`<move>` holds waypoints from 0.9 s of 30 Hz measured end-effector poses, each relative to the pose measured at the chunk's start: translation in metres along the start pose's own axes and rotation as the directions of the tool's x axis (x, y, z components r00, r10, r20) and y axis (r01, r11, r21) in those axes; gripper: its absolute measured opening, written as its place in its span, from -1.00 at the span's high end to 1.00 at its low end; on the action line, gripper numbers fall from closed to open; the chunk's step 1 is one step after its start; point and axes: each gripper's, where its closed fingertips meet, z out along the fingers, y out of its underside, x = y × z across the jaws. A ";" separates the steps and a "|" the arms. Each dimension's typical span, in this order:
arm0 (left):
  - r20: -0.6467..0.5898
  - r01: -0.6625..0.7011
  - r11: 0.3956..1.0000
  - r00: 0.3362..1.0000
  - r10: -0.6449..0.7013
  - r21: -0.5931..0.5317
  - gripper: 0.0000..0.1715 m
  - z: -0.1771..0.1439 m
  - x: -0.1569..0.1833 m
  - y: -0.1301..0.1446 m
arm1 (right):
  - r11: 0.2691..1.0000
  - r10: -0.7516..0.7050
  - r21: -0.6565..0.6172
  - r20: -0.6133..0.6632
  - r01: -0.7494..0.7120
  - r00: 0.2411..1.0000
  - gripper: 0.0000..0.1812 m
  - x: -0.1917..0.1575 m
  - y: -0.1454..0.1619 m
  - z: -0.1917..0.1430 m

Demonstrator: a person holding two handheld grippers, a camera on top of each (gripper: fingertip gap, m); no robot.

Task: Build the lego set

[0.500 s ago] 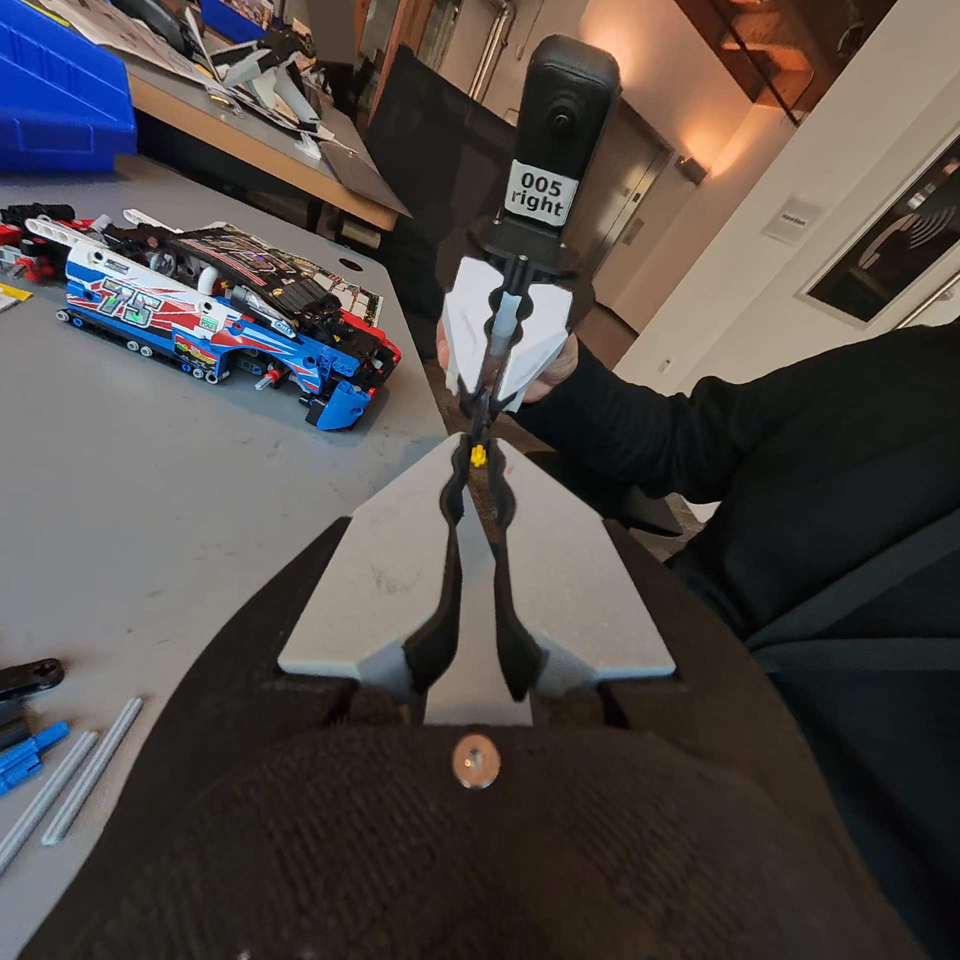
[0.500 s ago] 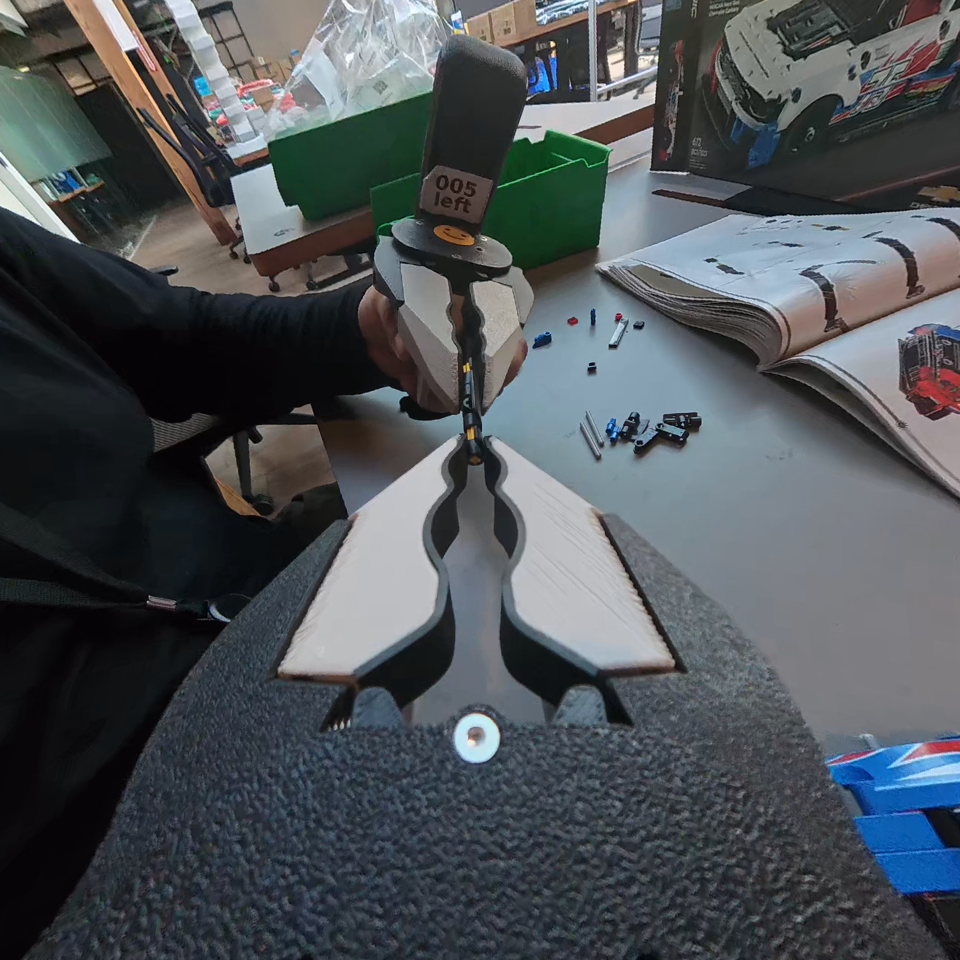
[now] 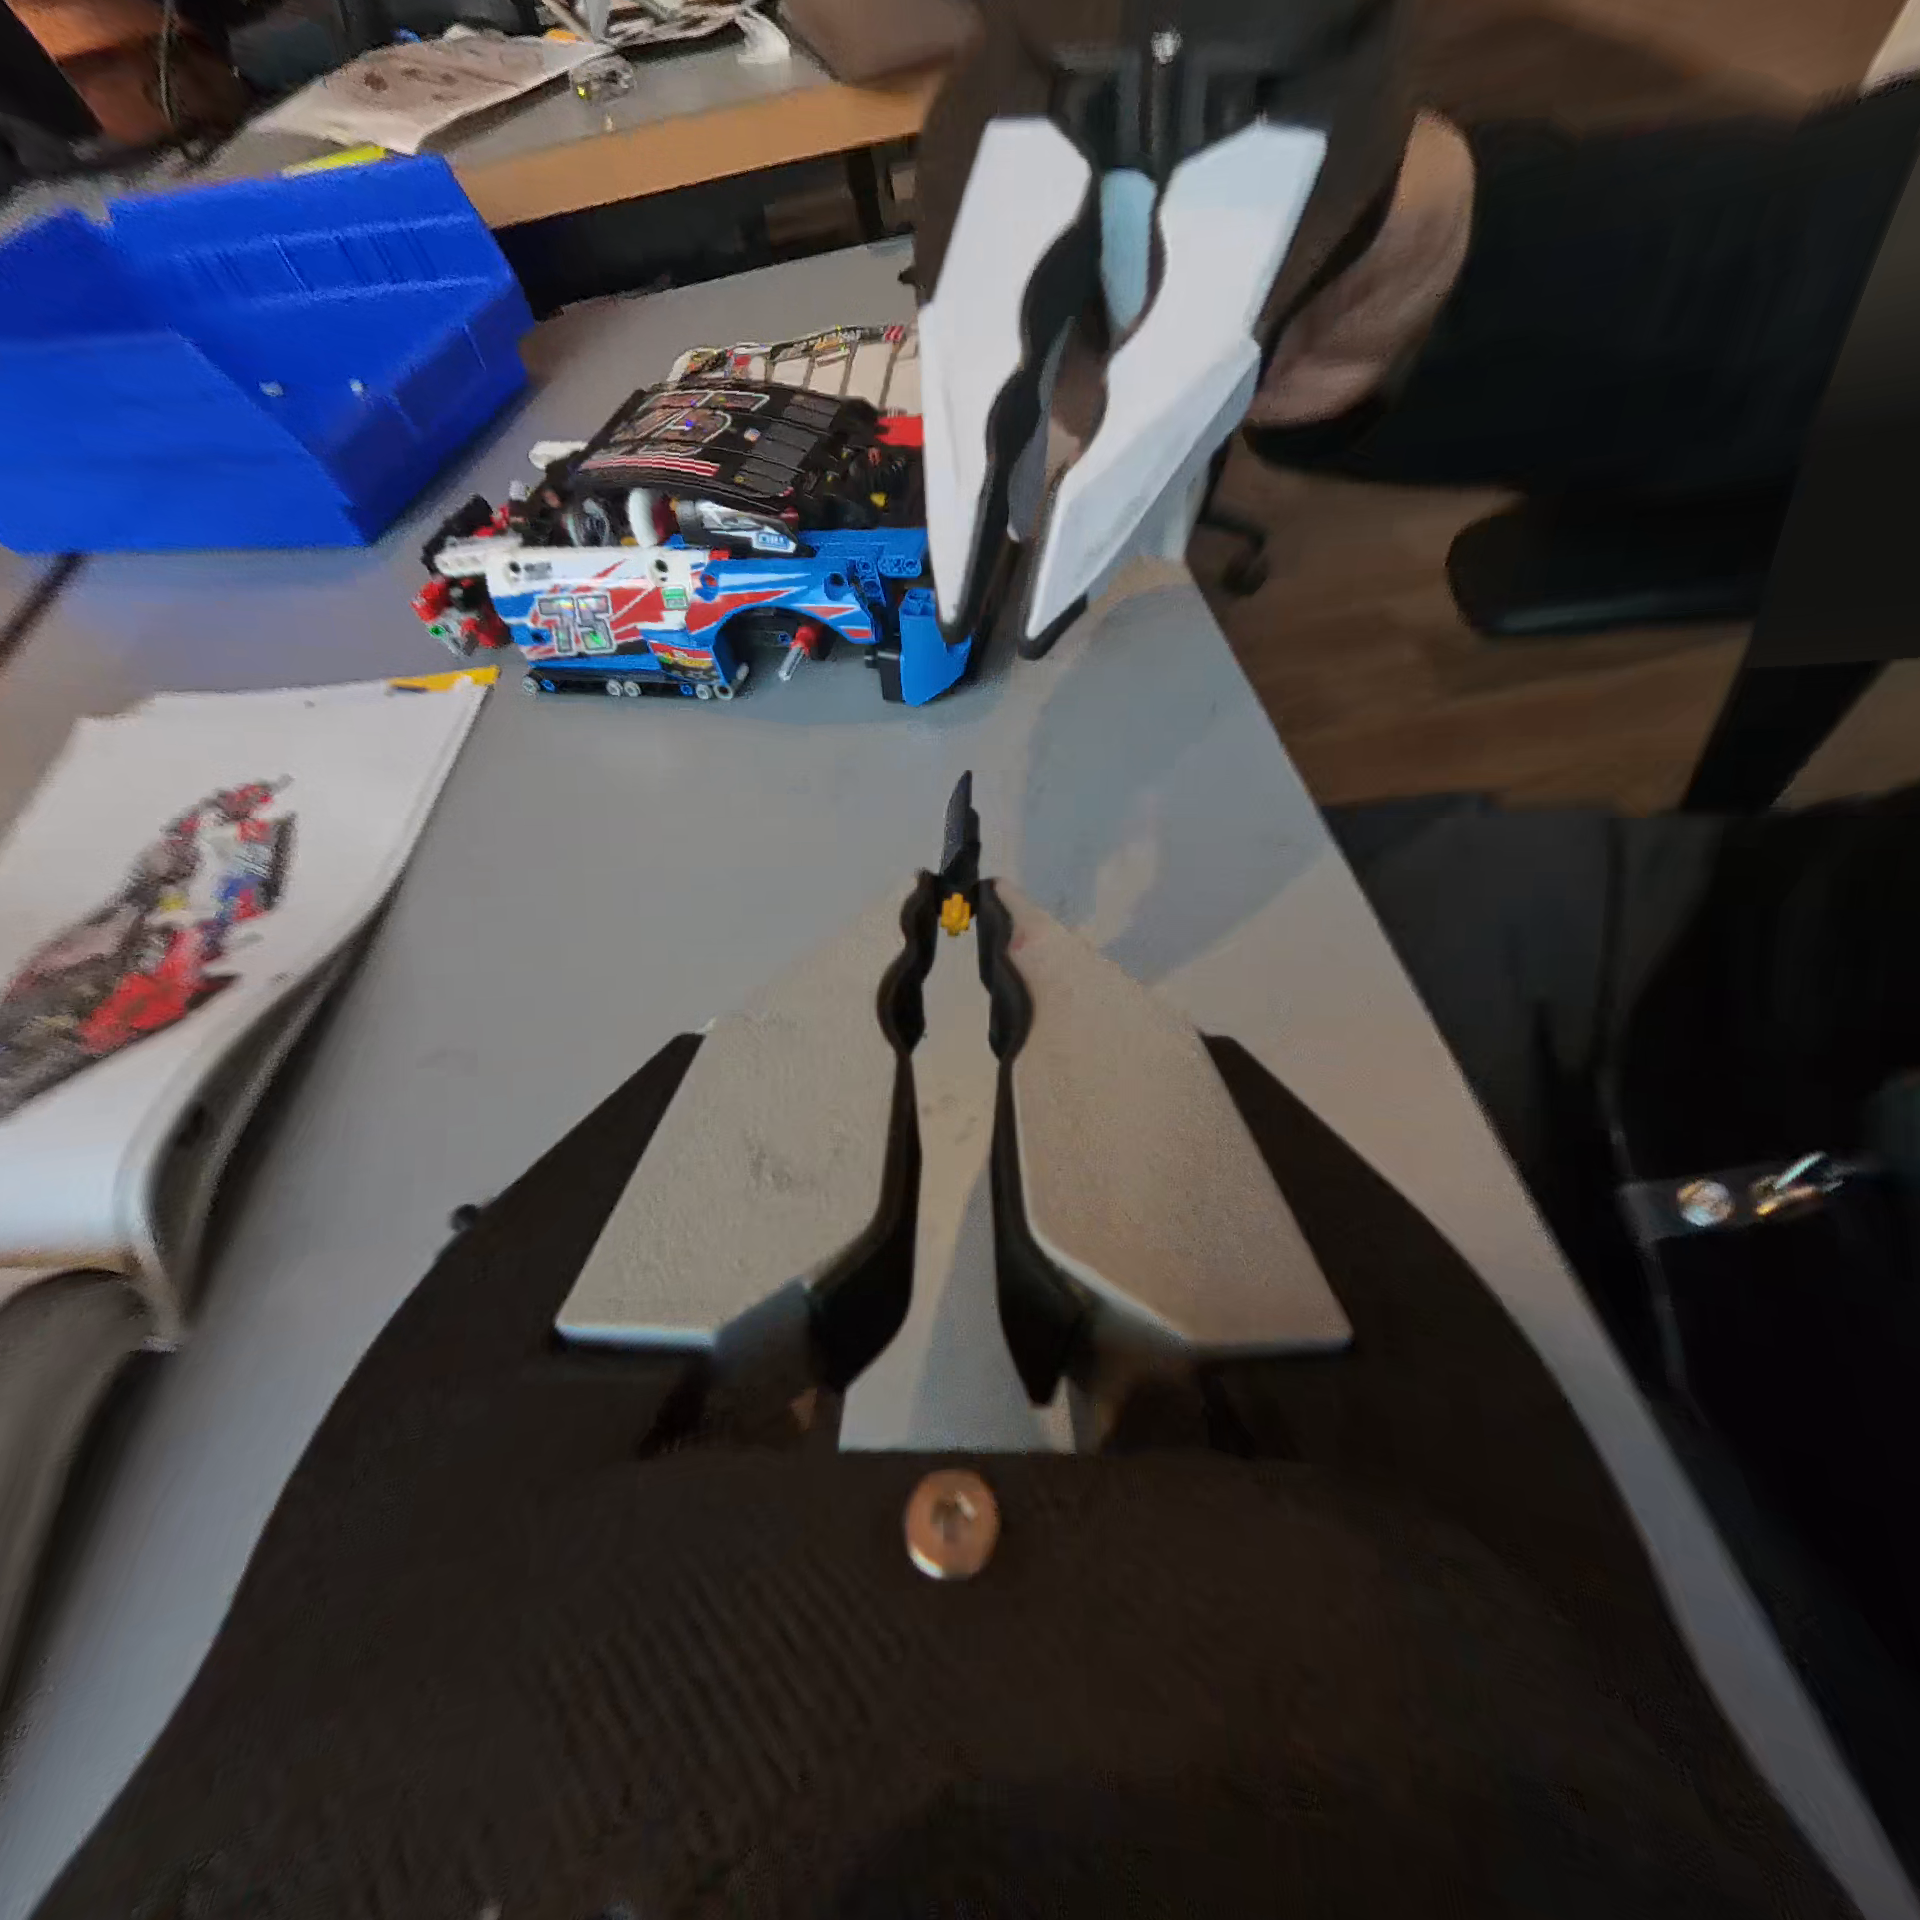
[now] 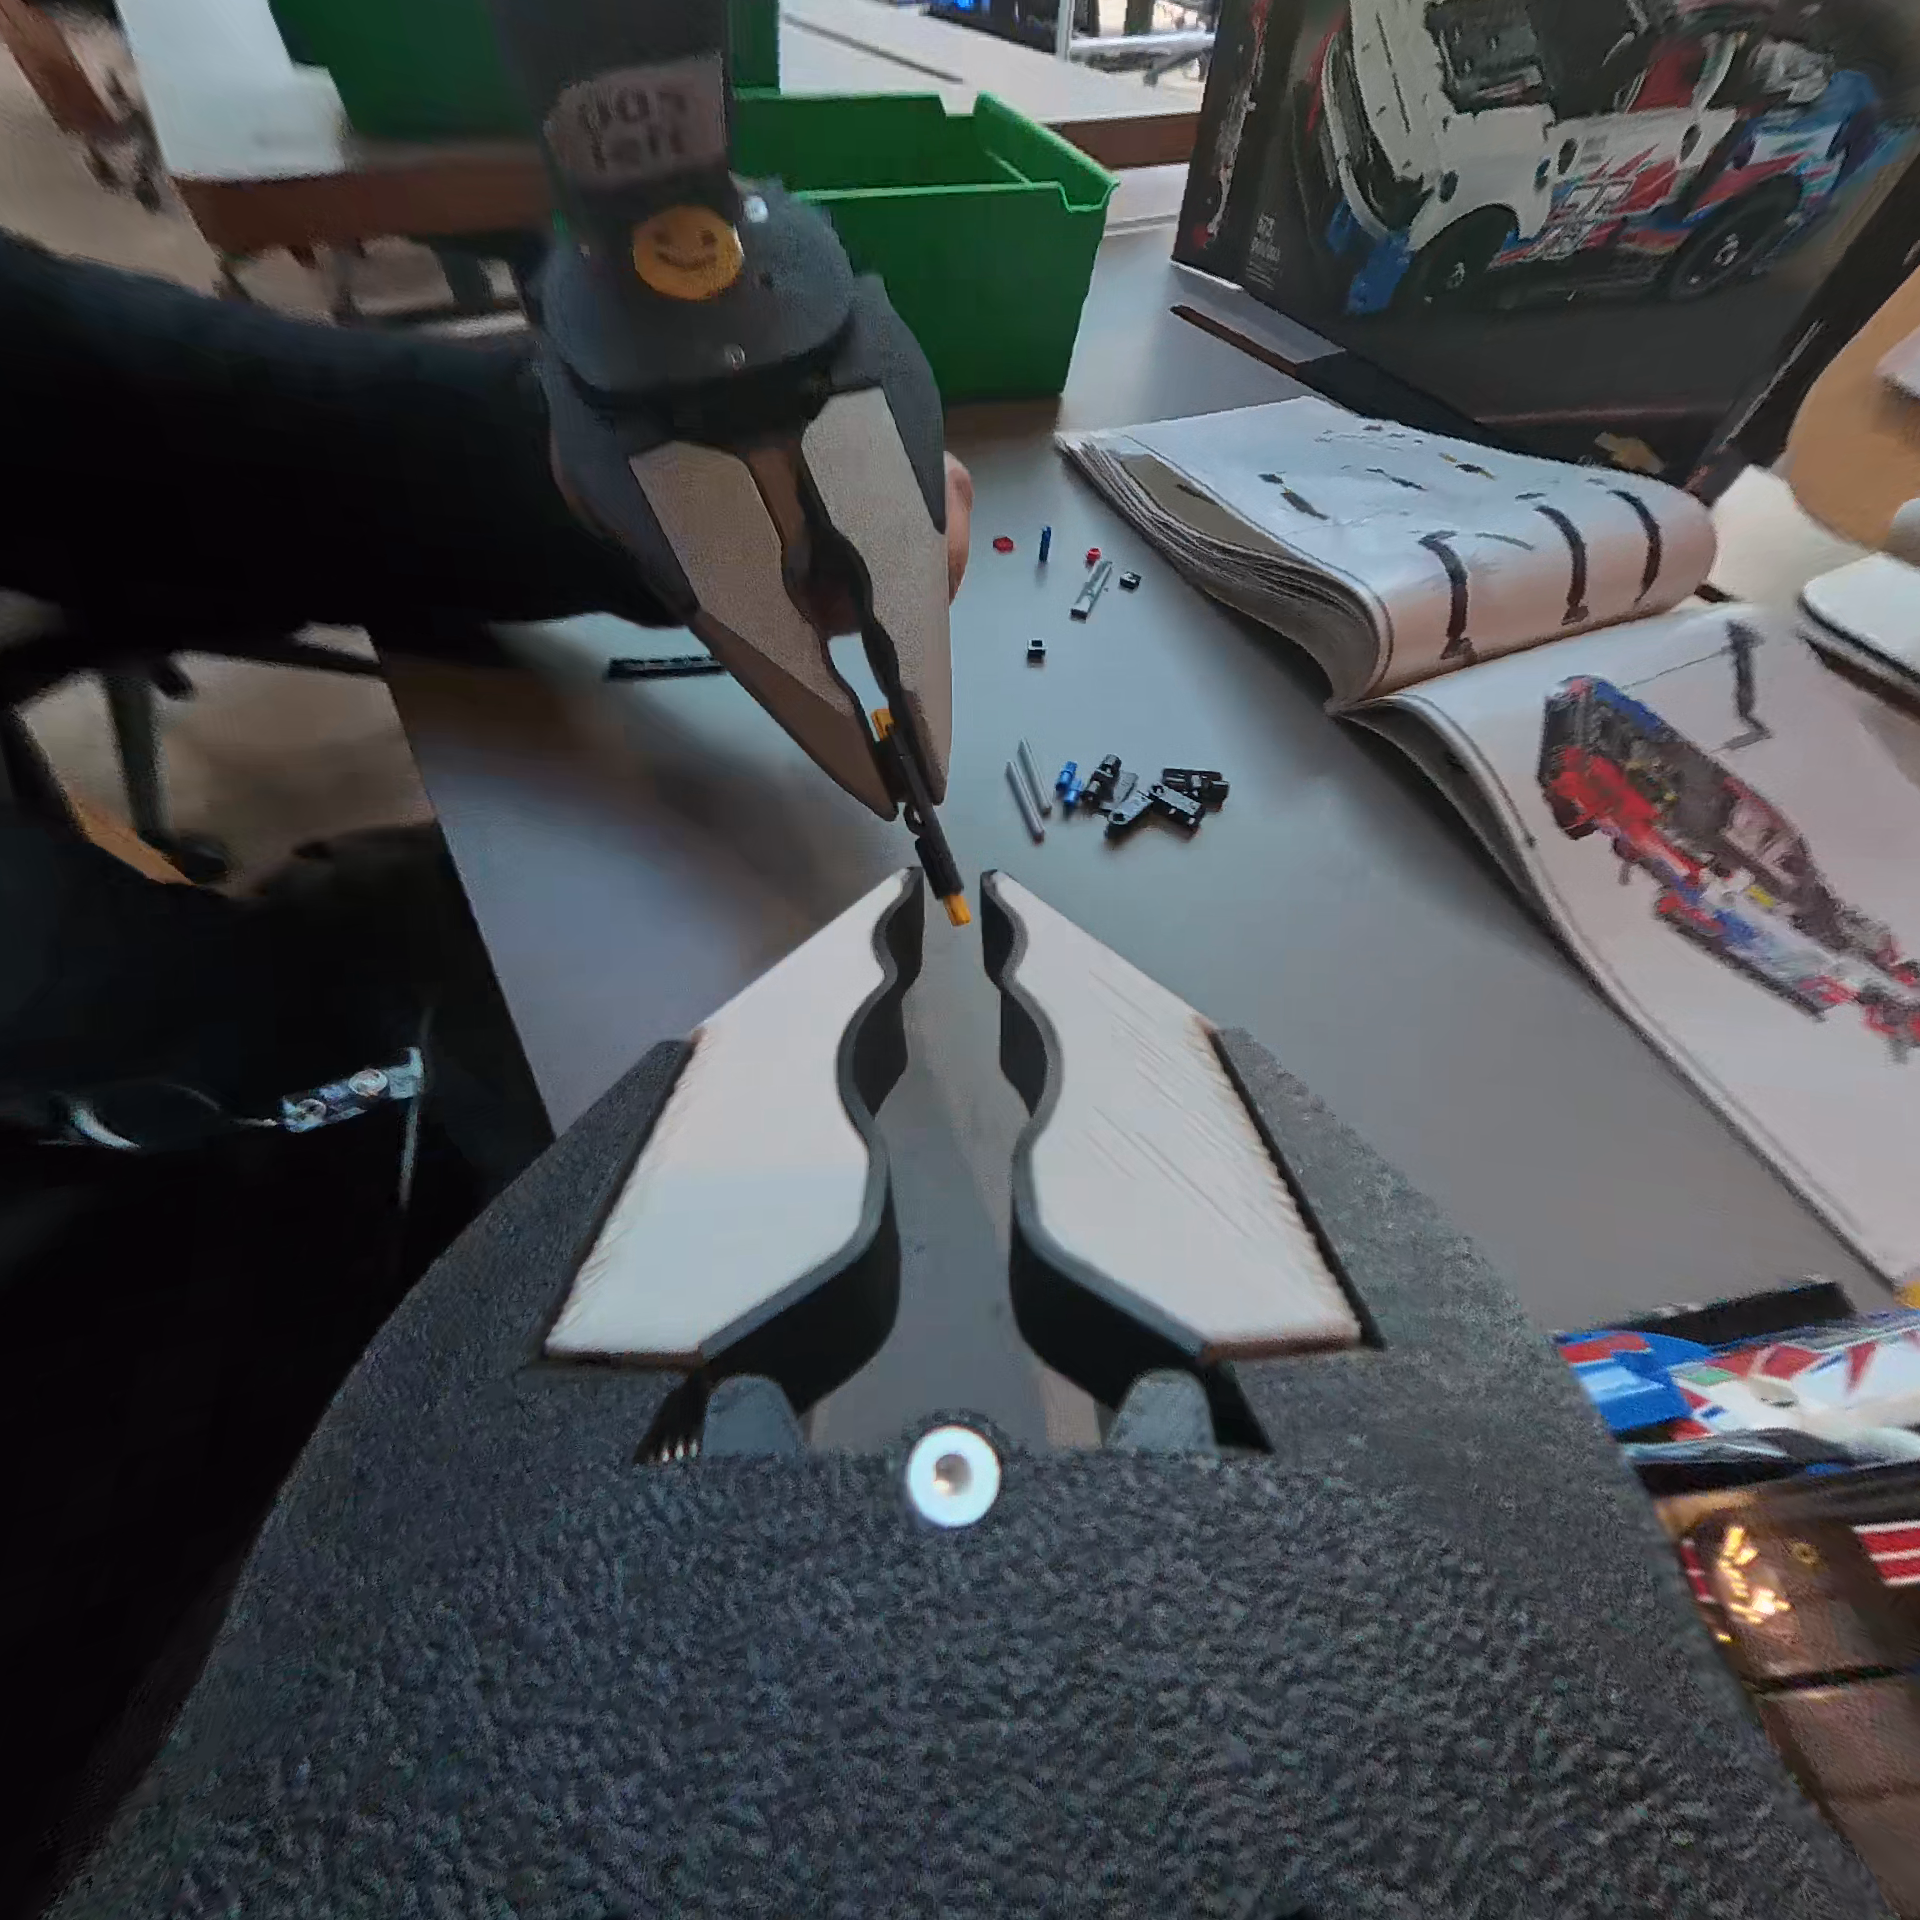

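Observation:
My left gripper (image 3: 954,896) is shut on a thin black Lego piece (image 3: 960,831) with a yellow axle end, held above the grey table (image 3: 644,935). In the right wrist view the same gripper (image 4: 910,802) points the piece (image 4: 935,847) at my right gripper (image 4: 951,883). The right gripper is open and empty. The piece's yellow tip sits just at the gap between its fingertips, and I cannot tell if it touches them. The right gripper (image 3: 997,629) also shows at the top of the left wrist view, beside the blue, white and red Lego car (image 3: 675,582).
A blue bin (image 3: 239,353) stands behind the car. An open instruction booklet (image 4: 1455,582) lies on the table, with loose small parts (image 4: 1127,795) beside it. A green bin (image 4: 935,229) and the set's box (image 4: 1558,156) stand at the back. The table edge (image 3: 1382,935) runs to the right. There is about 4 cm between the tips of the two grippers.
The right gripper has let go of the piece and drawn back from it. Both grippers now tilt down over the table. The left still holds the piece.

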 end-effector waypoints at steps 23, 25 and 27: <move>-0.042 -0.680 0.519 0.626 0.779 -0.518 0.86 0.020 0.009 0.071 | 0.700 -0.634 -0.498 -0.100 0.513 0.767 0.99 0.005 0.078 0.050; -0.038 -0.671 0.547 0.648 0.761 -0.500 0.83 0.020 0.011 0.070 | 0.672 -0.663 -0.517 -0.100 0.530 0.742 1.00 0.008 0.081 0.049; -0.033 -0.656 0.569 0.669 0.743 -0.496 0.83 0.020 0.011 0.070 | 0.662 -0.674 -0.521 -0.100 0.539 0.732 1.00 0.009 0.083 0.049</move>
